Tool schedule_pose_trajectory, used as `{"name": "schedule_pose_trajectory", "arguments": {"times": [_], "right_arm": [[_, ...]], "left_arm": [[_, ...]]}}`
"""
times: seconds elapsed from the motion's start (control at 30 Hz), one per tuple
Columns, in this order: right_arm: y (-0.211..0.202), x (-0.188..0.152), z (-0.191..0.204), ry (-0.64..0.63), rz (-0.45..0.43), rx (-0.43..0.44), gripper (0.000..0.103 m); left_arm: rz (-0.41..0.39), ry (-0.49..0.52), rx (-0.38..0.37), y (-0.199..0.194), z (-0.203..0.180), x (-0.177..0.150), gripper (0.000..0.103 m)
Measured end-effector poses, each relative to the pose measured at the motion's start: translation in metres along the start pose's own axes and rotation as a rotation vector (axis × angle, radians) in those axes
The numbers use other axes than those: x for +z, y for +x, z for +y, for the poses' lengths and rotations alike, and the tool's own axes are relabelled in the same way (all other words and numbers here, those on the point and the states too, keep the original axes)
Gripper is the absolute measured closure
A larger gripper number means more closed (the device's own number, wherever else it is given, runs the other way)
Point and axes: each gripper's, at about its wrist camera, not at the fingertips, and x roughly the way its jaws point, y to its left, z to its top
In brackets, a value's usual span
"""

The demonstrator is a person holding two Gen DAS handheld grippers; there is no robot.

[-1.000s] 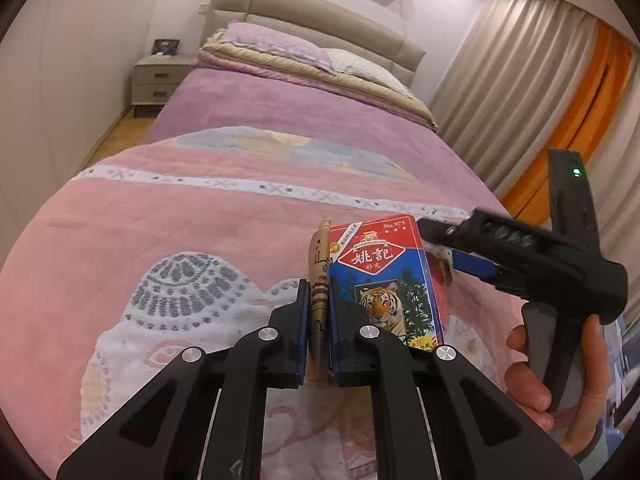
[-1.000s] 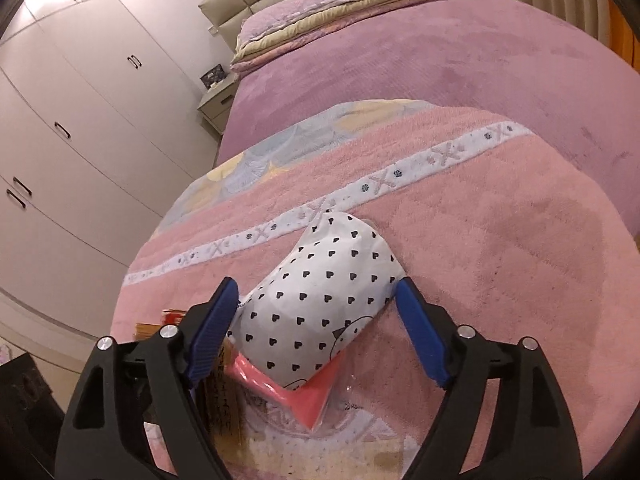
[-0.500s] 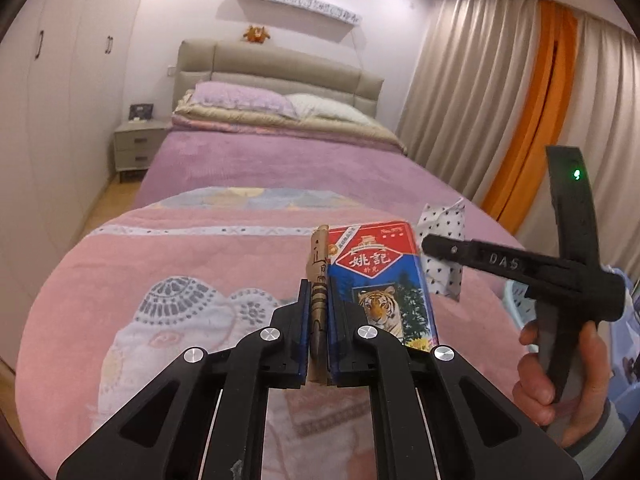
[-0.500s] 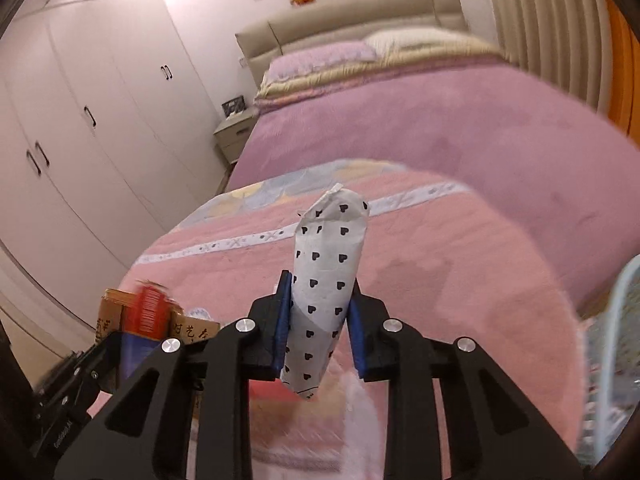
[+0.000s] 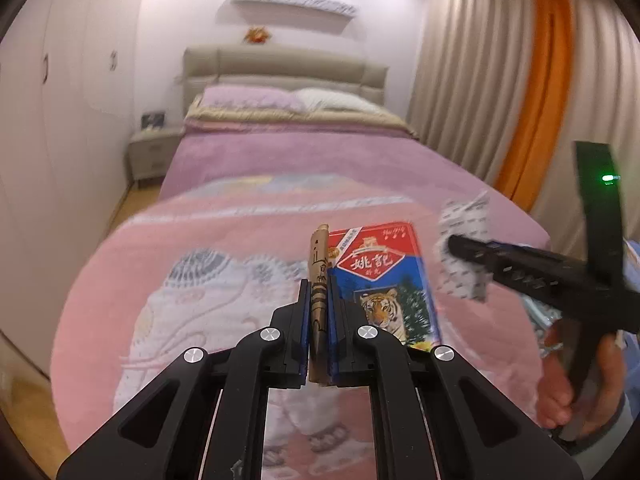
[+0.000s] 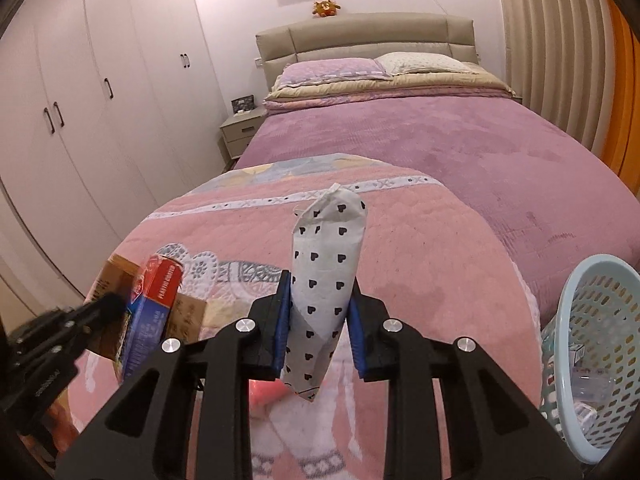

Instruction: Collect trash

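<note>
Both claws carry trash above the pink bedspread (image 6: 420, 248).
The left claw (image 5: 319, 316) clamps a card box (image 5: 380, 276) edge; the right claw (image 6: 318, 328) squeezes a heart-print packet (image 6: 328, 268), near the blue basket (image 6: 588, 280).

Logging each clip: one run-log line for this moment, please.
left tongs: shut on flat brown carton | right tongs: shut on heart-print wrapper | blue basket: lower right

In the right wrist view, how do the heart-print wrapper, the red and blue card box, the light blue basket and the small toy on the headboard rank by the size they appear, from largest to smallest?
1. Light blue basket, though cut off by the frame edge.
2. Heart-print wrapper, enlarged by being nearest, in the right gripper.
3. Red and blue card box, in the left gripper, partly blurred.
4. Toy on the headboard, far away.
</note>
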Motion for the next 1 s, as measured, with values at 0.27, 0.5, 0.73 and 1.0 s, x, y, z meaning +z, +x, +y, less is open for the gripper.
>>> {"name": "schedule_pose_trajectory", "arguments": {"times": [0.27, 0.5, 0.73, 1.0], "right_arm": [[-0.015, -0.014, -0.009, 0.003, 0.019, 0.003, 0.08], [-0.021, -0.019, -0.016, 0.027, 0.017, 0.014, 0.08], [-0.024, -0.024, -0.017, 0.028, 0.018, 0.033, 0.08], [-0.03, -0.028, -0.024, 0.042, 0.014, 0.039, 0.08]], "left_arm": [[0.219, -0.182, -0.184, 0.038, 0.023, -0.023, 0.09], [0.204, -0.208, -0.102, 0.026, 0.047, -0.03, 0.054], [0.134, -0.119, -0.202, -0.022, 0.018, -0.021, 0.053], [0.295, -0.031, -0.095, 0.018, -0.03, -0.041, 0.065]]}}
